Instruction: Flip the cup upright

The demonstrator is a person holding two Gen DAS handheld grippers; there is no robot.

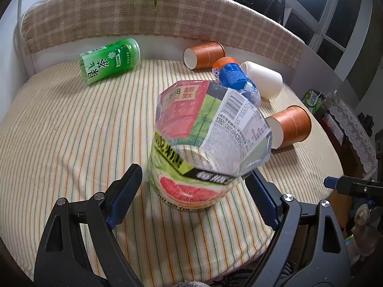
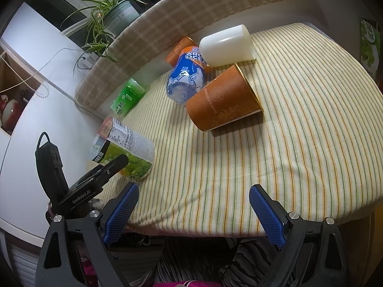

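Striped-cloth table [image 2: 299,124], cut bottles [image 1: 203,141], orange cups [image 2: 223,100], white cup [image 2: 226,46]

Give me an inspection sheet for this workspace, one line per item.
Surface: striped cloth, rumpled.
Job's things: two orange cups and white cup, all on their sides.
Clutter: cut-open bottle standing; green bottle and blue bottle lying.
Grippers: left gripper open around cut-open bottle; right gripper open, nothing held.
Cables: white cable near the wall.
Surroundings: plaid cushion, potted plant, windows.
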